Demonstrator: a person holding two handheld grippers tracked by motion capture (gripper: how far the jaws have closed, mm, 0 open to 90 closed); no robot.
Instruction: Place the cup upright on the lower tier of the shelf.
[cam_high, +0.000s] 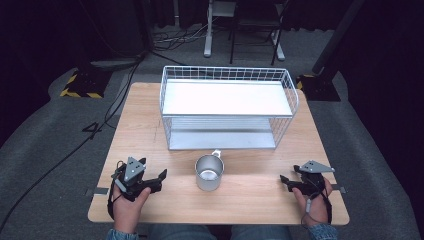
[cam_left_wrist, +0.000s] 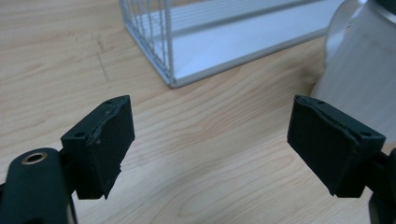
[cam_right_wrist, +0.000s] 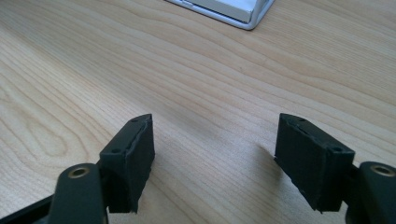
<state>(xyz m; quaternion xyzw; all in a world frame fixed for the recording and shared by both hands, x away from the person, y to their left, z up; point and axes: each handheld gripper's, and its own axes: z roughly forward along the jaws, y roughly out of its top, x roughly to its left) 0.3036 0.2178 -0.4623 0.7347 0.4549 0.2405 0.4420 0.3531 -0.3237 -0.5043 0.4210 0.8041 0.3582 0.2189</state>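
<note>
Left gripper (cam_left_wrist: 210, 133): left of mug, fingers (cam_left_wrist: 105, 140) spread wide, released, nothing between.
Mug (cam_high: 209, 173): upright and empty on table (cam_high: 250, 202), just in front of wire rack (cam_high: 227, 73), handle toward rack.
Handling: likely light, rigid, smooth metal, slippery under pads; best pinched across rim wall or by handle.
Right gripper (cam_right_wrist: 215, 154): right of mug, well apart, fingers released over bare wood.
Writing: none readable on mug or rack.

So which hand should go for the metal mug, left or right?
Left, probably. The left tongs are open, point toward the mug and sit nearer it than the right tongs, which are also open. In the left gripper view the mug stands just beyond one jaw.
</note>
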